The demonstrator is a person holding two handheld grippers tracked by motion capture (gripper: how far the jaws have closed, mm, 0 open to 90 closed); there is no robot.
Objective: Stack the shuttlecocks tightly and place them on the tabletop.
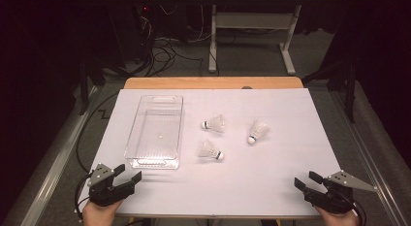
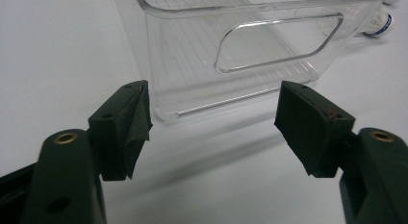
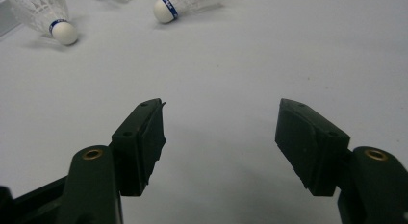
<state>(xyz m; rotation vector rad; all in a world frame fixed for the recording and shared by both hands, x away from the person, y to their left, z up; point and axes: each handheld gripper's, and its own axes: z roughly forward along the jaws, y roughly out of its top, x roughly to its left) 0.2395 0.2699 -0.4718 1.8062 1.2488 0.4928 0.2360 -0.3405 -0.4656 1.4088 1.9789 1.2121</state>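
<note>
A clear plastic bin [image 1: 156, 130] lies empty on the white table, left of centre. Three white shuttlecocks lie to its right: one [image 1: 213, 123] near the middle, one [image 1: 210, 150] closer to me, one [image 1: 258, 132] farther right. My left gripper [image 1: 127, 173] rests open at the front left corner, just short of the bin's near end [image 2: 231, 65]. My right gripper [image 1: 307, 180] rests open at the front right, well short of the shuttlecocks; two of them [image 3: 50, 19] [image 3: 185, 4] lie ahead of its jaws. Nothing sits between either pair of jaws.
The white sheet [image 1: 271, 177] covers a wooden table whose far edge [image 1: 213, 83] shows bare. Beyond it are table legs [image 1: 212, 37] and cables on the floor. Metal rails run along both sides of the table.
</note>
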